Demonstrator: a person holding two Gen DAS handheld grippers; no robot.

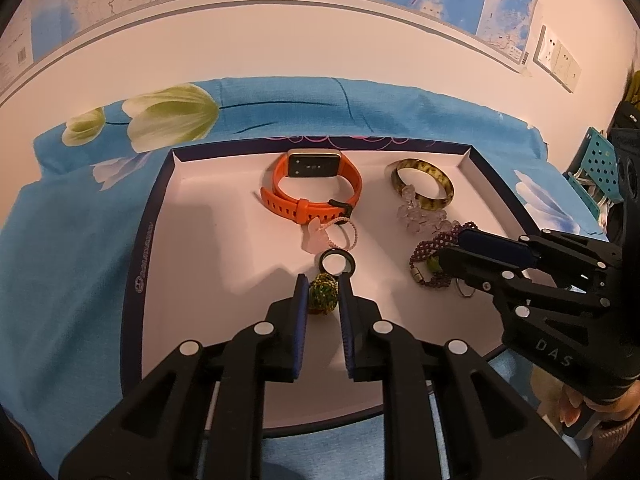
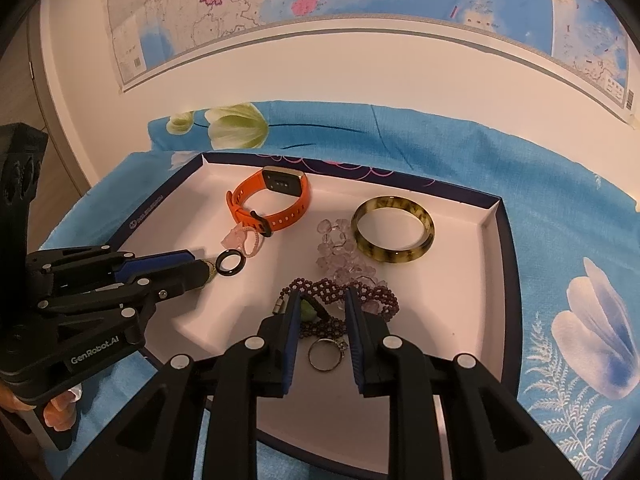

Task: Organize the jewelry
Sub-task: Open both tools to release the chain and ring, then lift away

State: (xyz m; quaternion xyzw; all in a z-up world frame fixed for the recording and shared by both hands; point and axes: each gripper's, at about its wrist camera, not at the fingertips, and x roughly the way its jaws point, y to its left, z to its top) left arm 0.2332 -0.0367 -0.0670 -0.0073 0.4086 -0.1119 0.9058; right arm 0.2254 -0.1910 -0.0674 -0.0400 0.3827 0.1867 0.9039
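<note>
A shallow white tray (image 1: 208, 216) with a dark rim is laid on a blue flowered cloth (image 1: 72, 264). In the left wrist view, the left gripper (image 1: 323, 280) is seen with its jaws narrowly apart around a green beaded charm (image 1: 323, 295) near the tray's front edge; whether the pads press on it cannot be told. A black ring (image 1: 337, 262) lies just beyond the fingertips. In the right wrist view alone, a silver ring (image 2: 326, 354) is shown between the narrowly parted jaws of the right gripper (image 2: 322, 300), which straddle a dark red beaded bracelet (image 2: 340, 294). An orange watch (image 2: 272, 200) sits near the back edge, and a mottled bangle (image 2: 394, 234) toward the right edge.
</note>
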